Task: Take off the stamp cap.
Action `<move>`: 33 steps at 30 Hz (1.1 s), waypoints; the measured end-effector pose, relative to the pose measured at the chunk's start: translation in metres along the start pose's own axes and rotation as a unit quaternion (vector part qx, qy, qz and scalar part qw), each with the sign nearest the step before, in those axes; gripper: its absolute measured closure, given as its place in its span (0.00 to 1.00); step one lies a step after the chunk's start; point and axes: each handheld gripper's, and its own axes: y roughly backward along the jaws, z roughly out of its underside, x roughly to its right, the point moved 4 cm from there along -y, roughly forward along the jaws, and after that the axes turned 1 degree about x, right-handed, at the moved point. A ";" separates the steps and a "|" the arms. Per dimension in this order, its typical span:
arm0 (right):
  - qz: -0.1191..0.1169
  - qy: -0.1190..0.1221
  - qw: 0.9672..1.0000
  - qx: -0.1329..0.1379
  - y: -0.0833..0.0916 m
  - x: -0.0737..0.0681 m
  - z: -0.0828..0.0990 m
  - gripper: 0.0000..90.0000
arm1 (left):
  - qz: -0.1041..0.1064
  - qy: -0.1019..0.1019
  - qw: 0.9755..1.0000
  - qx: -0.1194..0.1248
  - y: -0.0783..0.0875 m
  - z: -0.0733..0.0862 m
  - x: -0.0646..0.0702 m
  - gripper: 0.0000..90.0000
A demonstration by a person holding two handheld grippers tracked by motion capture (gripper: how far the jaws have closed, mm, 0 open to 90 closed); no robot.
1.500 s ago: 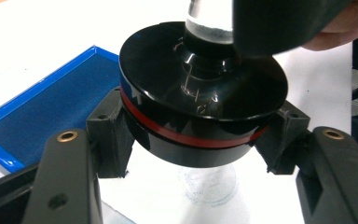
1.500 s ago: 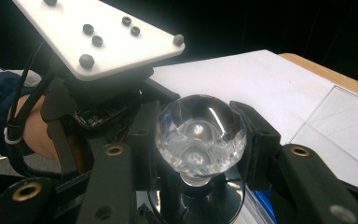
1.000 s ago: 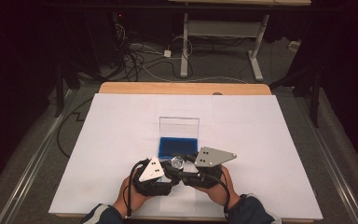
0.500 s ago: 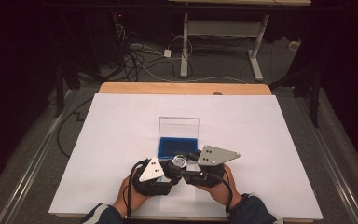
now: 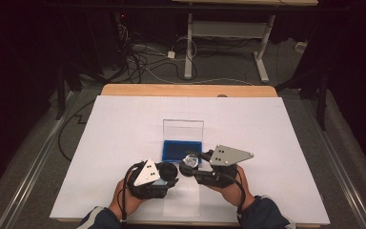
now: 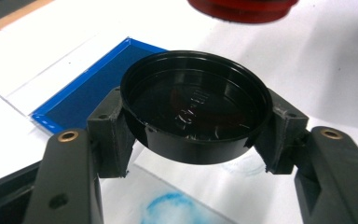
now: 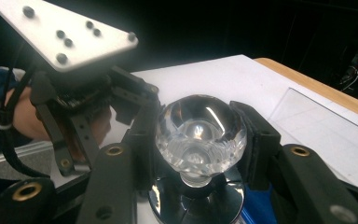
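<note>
- Table [image 5: 124, 143]: white top; all places below are given relative to the case.
- Case [image 5: 183, 150]: blue tray at table centre, its clear lid [image 5: 183, 129] standing upright at the far edge. Nothing can be made out in the tray.
- Left gripper [image 5: 170, 170]: just near-left of the case, clenched on the black cap [image 6: 193, 105], one pad at each side of its rim, the hollow side facing the camera.
- Right gripper [image 5: 189, 164]: at the case's near edge, grasping the glass ball [image 7: 199, 135] between its pads. The ball sits on a shiny base [image 7: 196, 203].
- Change from the earlier frames: the two grippers stood closer together; they now sit slightly apart. The case is unmoved.
</note>
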 end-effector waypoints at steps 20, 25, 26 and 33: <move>0.026 -0.002 1.000 -0.003 0.013 0.015 0.002 0.63 | -0.032 -0.006 0.999 0.005 0.029 0.009 -0.024 0.40; 0.029 -0.002 1.000 -0.003 0.014 0.017 0.002 0.63 | -0.035 -0.004 0.999 0.004 0.036 0.014 -0.028 0.40; 0.029 -0.002 1.000 -0.002 0.014 0.018 0.002 0.63 | -0.038 -0.003 0.999 0.003 0.037 0.015 -0.029 0.40; 0.031 -0.004 1.000 -0.002 0.015 0.020 0.002 0.63 | -0.042 -0.004 0.999 -0.006 0.045 0.023 -0.031 0.40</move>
